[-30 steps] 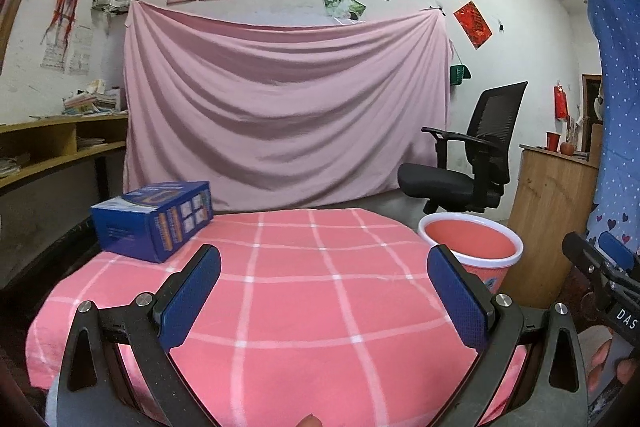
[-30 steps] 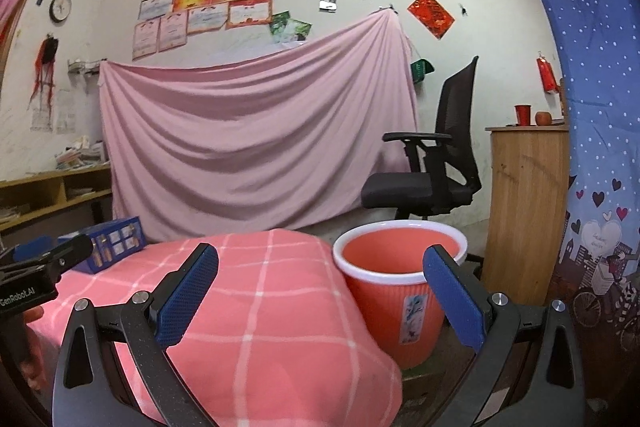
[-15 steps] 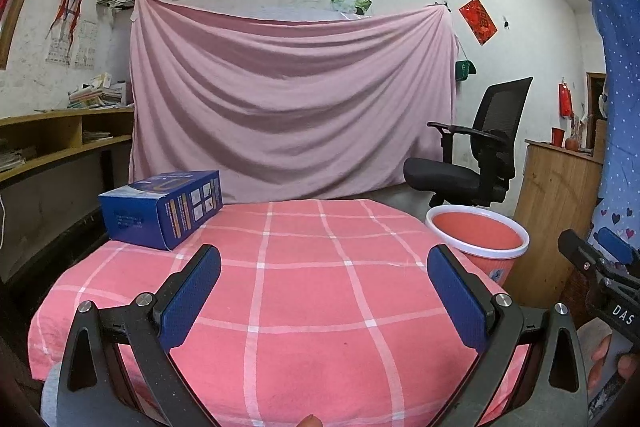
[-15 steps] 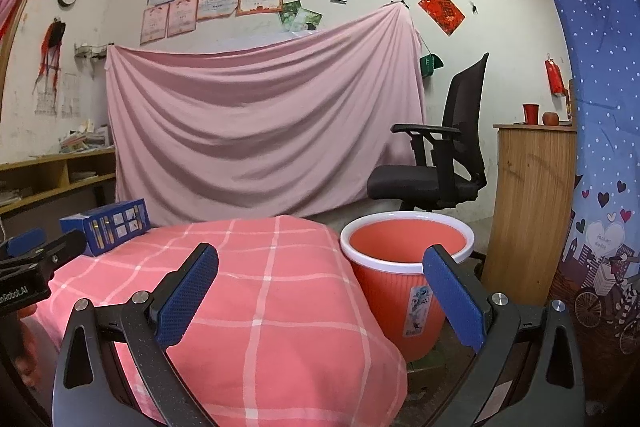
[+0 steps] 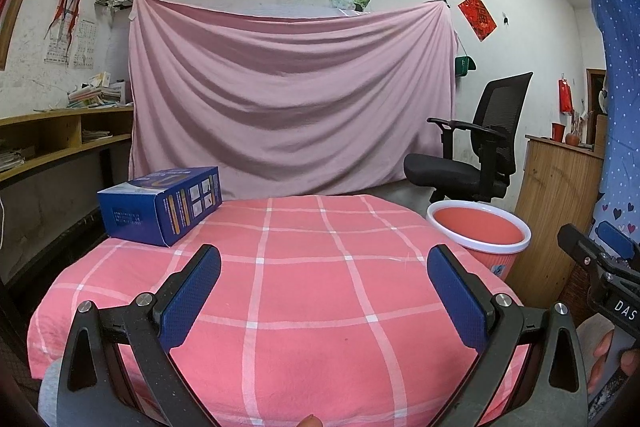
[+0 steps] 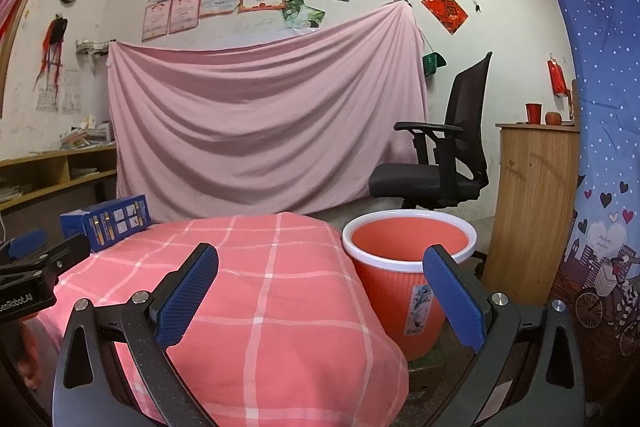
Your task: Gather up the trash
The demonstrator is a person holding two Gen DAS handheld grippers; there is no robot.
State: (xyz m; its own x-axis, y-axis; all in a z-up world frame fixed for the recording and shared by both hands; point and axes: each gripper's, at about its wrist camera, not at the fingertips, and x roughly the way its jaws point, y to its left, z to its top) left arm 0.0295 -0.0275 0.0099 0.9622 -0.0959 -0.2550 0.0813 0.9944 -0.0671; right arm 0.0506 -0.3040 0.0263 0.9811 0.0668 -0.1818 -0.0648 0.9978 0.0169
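Both views risen slightly, blue box [image 5: 160, 205] long axis running back-right on checked cloth [image 5: 304, 291]; left hand-held gripper [image 5: 324, 291] and right hand-held gripper [image 6: 320, 291] wide apart, empty

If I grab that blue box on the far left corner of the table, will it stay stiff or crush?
The blue box looks like thin printed cardboard with crisp, square edges, so probably stiff but crushable under a hard squeeze. Likely light, though its contents are hidden. It lies flat on the soft checked cloth, so it should slide rather than tip.

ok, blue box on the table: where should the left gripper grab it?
Likely across the narrow width of the blue box, fingers on its two long side faces. It lies flat, far left on the table; the open left gripper looks wide enough, coming in from above.
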